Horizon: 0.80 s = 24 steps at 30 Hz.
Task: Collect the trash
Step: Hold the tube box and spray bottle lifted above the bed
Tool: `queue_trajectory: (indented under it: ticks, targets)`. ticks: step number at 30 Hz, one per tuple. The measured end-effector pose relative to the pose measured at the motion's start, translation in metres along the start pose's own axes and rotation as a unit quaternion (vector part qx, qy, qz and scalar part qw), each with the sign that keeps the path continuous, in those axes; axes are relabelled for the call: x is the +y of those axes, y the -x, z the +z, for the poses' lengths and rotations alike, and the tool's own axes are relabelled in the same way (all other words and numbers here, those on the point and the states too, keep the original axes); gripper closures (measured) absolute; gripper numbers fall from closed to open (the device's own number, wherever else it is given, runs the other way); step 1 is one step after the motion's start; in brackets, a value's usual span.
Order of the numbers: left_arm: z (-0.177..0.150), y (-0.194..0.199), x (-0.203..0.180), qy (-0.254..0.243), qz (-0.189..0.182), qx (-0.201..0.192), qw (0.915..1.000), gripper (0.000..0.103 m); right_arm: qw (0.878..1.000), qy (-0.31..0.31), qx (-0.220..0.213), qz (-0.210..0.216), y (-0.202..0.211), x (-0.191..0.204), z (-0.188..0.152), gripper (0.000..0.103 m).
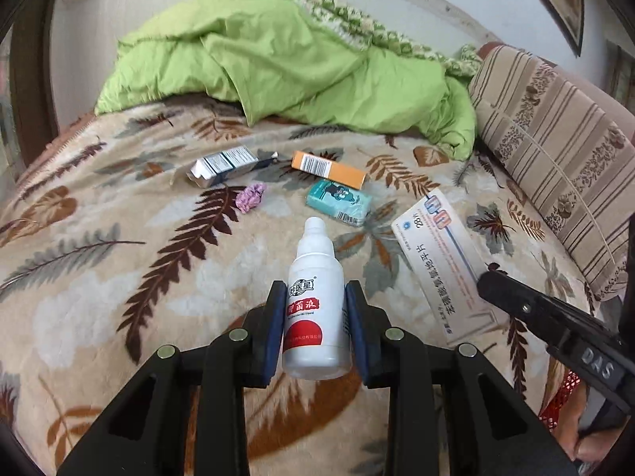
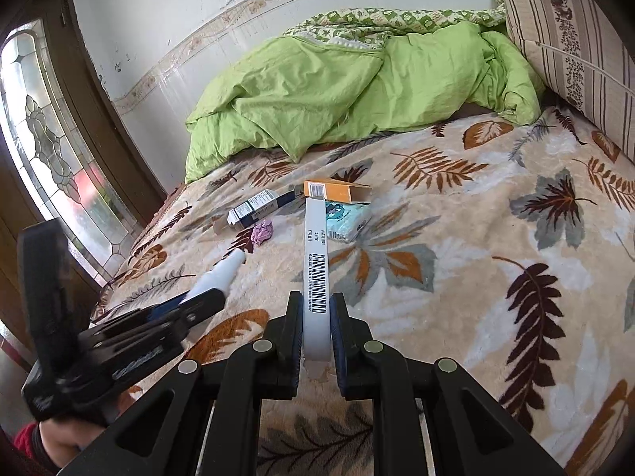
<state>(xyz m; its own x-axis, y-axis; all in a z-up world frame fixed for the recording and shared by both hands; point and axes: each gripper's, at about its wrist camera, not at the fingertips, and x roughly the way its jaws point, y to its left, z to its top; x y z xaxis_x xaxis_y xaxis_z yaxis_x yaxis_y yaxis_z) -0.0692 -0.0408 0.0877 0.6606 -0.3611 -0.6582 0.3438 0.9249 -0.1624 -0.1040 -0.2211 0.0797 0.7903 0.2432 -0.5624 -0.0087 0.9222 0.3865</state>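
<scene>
Left gripper [image 1: 316,317] is clamped on a white bottle [image 1: 315,297], blue pads pressing both sides of its body, cap pointing away from the camera, held above the leaf-print blanket [image 1: 119,277]. Right gripper [image 2: 317,331] is clamped on a flat white box [image 2: 316,261], held on edge with the barcode side facing up, long end sticking forward over the bed. In the left view the same white box [image 1: 440,261] shows its printed face, with the right gripper [image 1: 492,277] coming in from the right edge. In the right view the left gripper [image 2: 206,297] and white bottle [image 2: 222,271] sit at lower left.

Trash lying on the blanket further back: a blue-and-white carton [image 1: 228,166] with open flap, an orange box [image 1: 328,169], a teal tissue pack [image 1: 339,201] just in front of the orange box, and a crumpled purple wrapper [image 1: 251,195] near the carton. Green duvet [image 1: 278,59] is bunched at the far side by the wall; striped cushion [image 1: 555,150] is on the right.
</scene>
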Motion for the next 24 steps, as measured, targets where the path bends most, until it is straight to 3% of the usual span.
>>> queue_trajectory:
  ticks: [10,24]
  targets:
    - [-0.027,0.04,-0.022,-0.046,0.067,-0.064,0.9946,0.074,1.0,0.003,-0.012,0.018,0.029,0.002,-0.022,0.089]
    - [-0.029,0.039,-0.025,-0.069,0.104,-0.077,0.9892,0.074,1.0,0.006,-0.017,0.021,0.035,0.001,-0.024,0.089]
